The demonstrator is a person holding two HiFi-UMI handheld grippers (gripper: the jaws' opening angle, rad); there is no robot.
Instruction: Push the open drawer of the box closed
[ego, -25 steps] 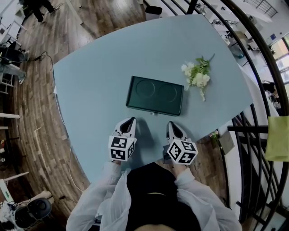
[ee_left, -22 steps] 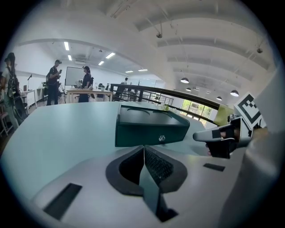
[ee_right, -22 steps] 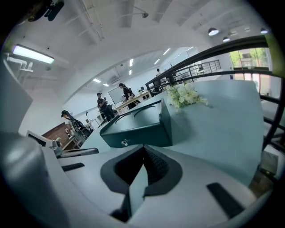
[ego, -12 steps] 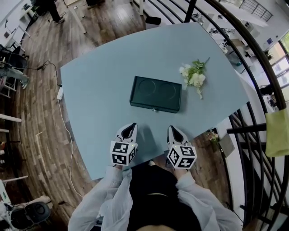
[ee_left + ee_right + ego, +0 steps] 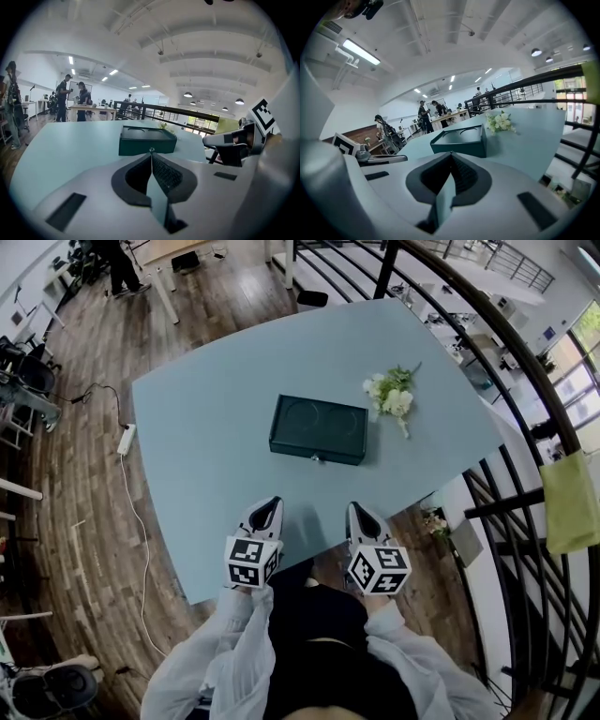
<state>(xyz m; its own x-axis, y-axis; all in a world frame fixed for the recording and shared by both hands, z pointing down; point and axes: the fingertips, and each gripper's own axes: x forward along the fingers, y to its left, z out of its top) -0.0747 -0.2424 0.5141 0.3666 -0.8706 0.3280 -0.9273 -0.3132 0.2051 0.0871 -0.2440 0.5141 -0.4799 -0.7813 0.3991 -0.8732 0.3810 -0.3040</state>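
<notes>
The dark green box [image 5: 317, 428] lies flat in the middle of the pale blue table [image 5: 206, 427]. Its drawer front faces me, carries a small knob [image 5: 316, 458], and looks flush with the box. My left gripper [image 5: 273, 503] and right gripper [image 5: 354, 509] hover side by side near the table's front edge, apart from the box, both shut on nothing. In the left gripper view the box [image 5: 146, 140] stands straight past the closed left gripper [image 5: 151, 154]. The right gripper view has the box [image 5: 461, 142] just beyond the closed right gripper [image 5: 451, 153].
A sprig of white flowers [image 5: 389, 397] lies on the table right of the box. A black railing [image 5: 506, 493] runs along the table's right side. A power strip with its cable [image 5: 125, 439] lies on the wooden floor at the left. People stand at desks far behind.
Both grippers have drawn back from the box toward the table's front edge, widening the gap to the drawer front. The head view has shifted, so the table sits higher in frame.
</notes>
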